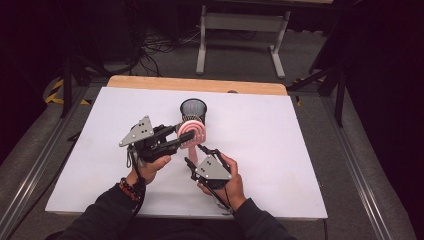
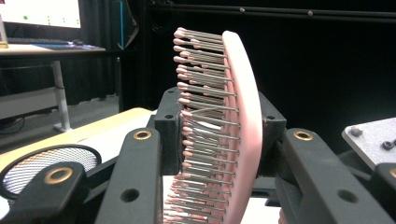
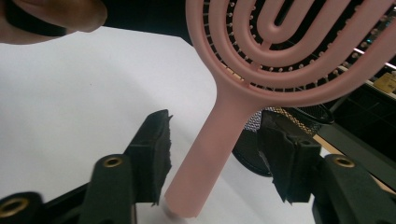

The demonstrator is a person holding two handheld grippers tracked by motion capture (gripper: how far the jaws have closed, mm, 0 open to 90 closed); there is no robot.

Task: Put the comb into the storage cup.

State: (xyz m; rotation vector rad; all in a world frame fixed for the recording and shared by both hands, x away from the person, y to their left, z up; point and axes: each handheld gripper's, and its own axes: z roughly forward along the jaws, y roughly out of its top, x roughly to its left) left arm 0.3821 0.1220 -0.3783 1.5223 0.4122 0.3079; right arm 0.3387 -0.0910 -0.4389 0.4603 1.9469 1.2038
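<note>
Fingers of my left gripper (image 1: 178,136) clamp the pink hairbrush (image 1: 192,132) head; my right gripper (image 1: 196,153) stands released around its handle (image 3: 212,154), pointing toward the table's near edge.

The counter (image 1: 280,150) has a white top with a strip of bare light wood (image 1: 197,85) along its far edge, and it stands on a grey carpeted floor (image 1: 240,60). Beyond the counter's far edge stands a pale grey metal frame (image 1: 242,35) on two feet, with a tangle of black cables (image 1: 160,47) on the floor to its left. The room around the counter is dark, with black-and-yellow hazard tape (image 1: 55,92) on the floor off its far left corner.
</note>
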